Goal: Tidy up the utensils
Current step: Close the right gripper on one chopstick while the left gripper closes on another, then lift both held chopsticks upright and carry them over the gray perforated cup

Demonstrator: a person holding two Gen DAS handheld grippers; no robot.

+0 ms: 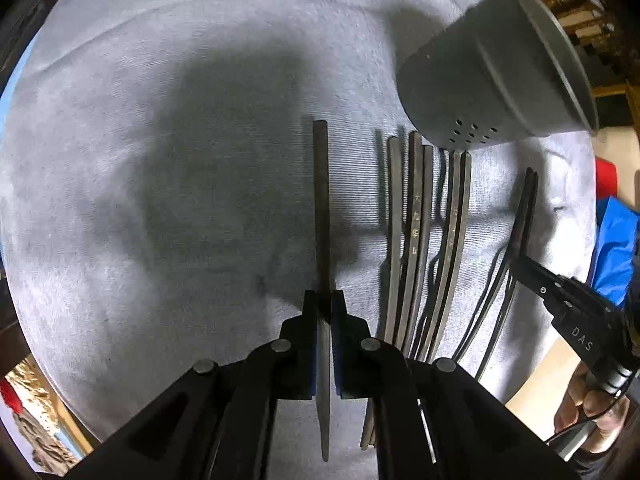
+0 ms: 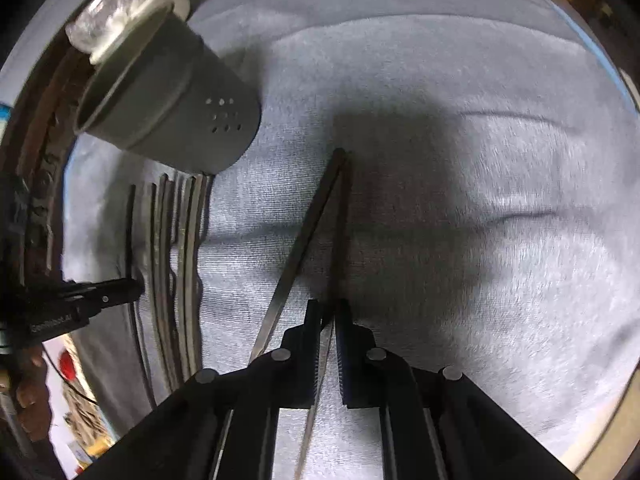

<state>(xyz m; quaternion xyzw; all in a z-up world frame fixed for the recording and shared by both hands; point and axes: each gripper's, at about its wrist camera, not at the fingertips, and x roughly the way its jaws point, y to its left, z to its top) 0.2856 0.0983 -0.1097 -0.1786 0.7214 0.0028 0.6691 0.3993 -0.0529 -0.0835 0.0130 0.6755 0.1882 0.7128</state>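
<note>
The left gripper (image 1: pixel 323 308) was clamped on a single dark chopstick (image 1: pixel 321 208), which ran straight ahead between its blue pads (image 1: pixel 339 344) and lay over the grey cloth (image 1: pixel 160 120). The right gripper (image 2: pixel 329 312) was likewise closed on chopsticks: a pair (image 2: pixel 320 216) whose far ends met at a point while the near ends spread apart, one stick passing between the fingers and the other slanting off to the left of them.

Between the two grippers a row of loose chopsticks (image 1: pixel 420 240) lay side by side on the cloth, some bearing pale printed characters. Just beyond their far ends stood a grey utensil holder (image 1: pixel 492 76), a tapered cup with small drain holes near its base; what was inside could not be seen from either view.

The ribbed, slightly creased cloth covered the whole working surface. Past its edge there showed blue fabric (image 1: pixel 616 248), a red object (image 1: pixel 606 178), a white plastic-covered container (image 2: pixel 132 4) behind the holder, and blurred clutter.
</note>
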